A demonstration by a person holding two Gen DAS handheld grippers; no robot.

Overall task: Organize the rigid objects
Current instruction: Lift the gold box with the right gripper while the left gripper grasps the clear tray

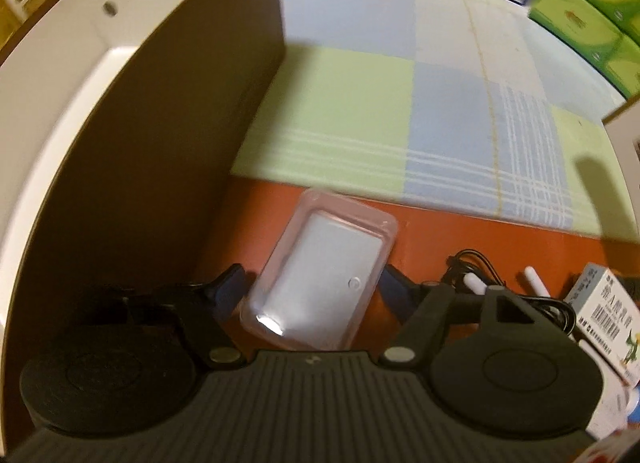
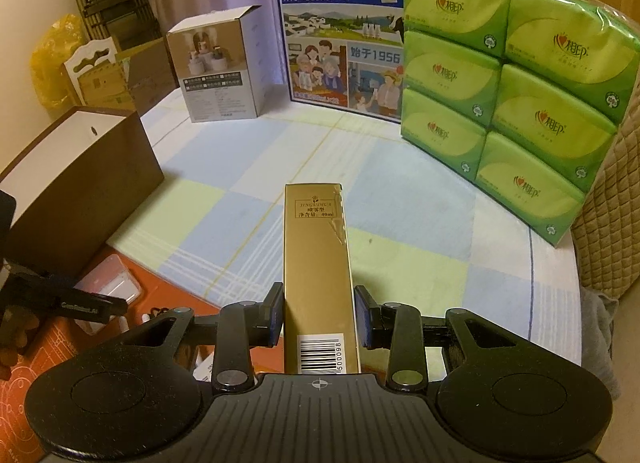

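A tall gold box (image 2: 318, 279) is clamped upright between the fingers of the right gripper (image 2: 319, 321), whose pads are pressed to both of its sides, above a checked cloth (image 2: 400, 183). A clear plastic case (image 1: 320, 275) is framed by the left gripper (image 1: 314, 295), fingers spread apart; whether they touch it cannot be told. A brown box (image 1: 160, 143) stands left of those fingers.

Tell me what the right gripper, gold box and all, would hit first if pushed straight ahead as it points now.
Probably the blue milk carton at the far edge of the checked cloth. The right gripper holds the gold box above open cloth; the green tissue packs sit rightward. Depth is uncertain.
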